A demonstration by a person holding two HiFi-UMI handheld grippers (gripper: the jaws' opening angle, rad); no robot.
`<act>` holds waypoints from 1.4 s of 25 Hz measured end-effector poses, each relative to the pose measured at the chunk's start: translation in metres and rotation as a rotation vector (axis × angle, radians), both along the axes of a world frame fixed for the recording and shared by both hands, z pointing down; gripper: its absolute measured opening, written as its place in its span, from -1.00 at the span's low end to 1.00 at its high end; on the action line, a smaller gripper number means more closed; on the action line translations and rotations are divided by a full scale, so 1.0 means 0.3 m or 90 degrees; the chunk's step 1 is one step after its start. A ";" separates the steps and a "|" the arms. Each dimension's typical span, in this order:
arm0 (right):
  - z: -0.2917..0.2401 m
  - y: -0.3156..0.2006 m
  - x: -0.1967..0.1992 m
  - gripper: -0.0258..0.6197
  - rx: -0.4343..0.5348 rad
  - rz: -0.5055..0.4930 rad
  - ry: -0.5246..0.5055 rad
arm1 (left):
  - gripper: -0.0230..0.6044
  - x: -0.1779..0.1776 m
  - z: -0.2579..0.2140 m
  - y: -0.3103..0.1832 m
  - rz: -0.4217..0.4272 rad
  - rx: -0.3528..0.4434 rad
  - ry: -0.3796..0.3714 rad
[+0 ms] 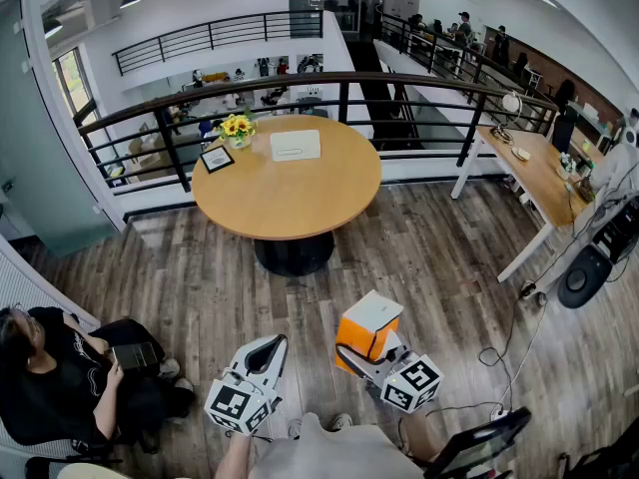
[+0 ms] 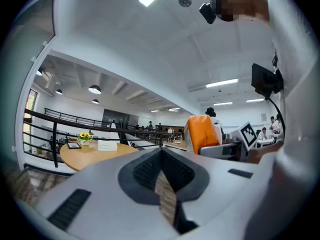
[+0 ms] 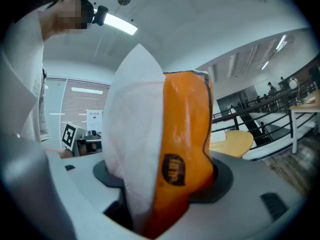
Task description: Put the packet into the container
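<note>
An open-plan office on an upper level, shown by the black railing over a lower floor, the round wooden meeting surface with flowers, a long work desk, plank flooring, ceiling strip lights and people at distant desks.

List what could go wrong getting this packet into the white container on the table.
1. The packet is puffy and glossy in the right gripper; it might slip on the way over.
2. The white container sits at the table's far edge beside flowers and a frame; a long reach could knock them.
</note>
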State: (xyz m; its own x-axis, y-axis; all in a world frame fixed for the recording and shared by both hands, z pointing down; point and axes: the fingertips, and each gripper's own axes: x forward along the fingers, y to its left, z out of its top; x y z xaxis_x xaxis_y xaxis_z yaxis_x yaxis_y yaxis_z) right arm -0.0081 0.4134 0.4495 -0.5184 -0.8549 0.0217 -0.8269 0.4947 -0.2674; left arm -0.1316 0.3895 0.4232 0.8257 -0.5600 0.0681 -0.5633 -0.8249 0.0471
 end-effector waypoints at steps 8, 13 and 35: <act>0.019 0.002 -0.009 0.12 -0.012 -0.003 0.014 | -0.91 0.018 0.001 0.002 0.004 -0.006 0.000; 0.027 -0.001 -0.014 0.12 -0.016 -0.004 0.016 | -0.91 0.020 0.004 0.005 0.006 -0.006 -0.004; 0.006 -0.038 0.100 0.12 -0.011 -0.045 0.046 | -0.91 0.173 0.005 0.041 -0.003 -0.007 -0.023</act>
